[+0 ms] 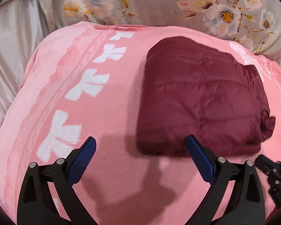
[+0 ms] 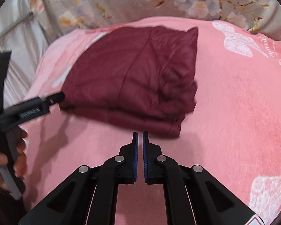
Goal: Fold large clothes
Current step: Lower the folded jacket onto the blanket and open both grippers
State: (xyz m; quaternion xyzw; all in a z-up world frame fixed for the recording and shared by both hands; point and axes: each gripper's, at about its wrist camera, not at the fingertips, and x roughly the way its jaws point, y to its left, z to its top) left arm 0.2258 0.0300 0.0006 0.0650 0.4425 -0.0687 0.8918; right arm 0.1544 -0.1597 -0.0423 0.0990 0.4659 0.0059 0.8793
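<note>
A dark maroon quilted garment (image 1: 200, 97) lies folded into a compact stack on a pink blanket (image 1: 110, 97). It also shows in the right wrist view (image 2: 133, 78), with stacked layers at its near edge. My left gripper (image 1: 140, 146) is open and empty, its blue pads wide apart just in front of the garment's near left corner. My right gripper (image 2: 140, 134) is shut with nothing between its pads, just short of the garment's near edge. The left gripper's tip (image 2: 56, 97) appears at the garment's left corner in the right wrist view.
The pink blanket (image 2: 234, 112) with white bow prints covers the bed. A floral grey cover (image 1: 159, 1) lies behind it and a pale satin sheet (image 1: 11, 56) at the left. A hand (image 2: 1, 161) holds the left gripper's handle.
</note>
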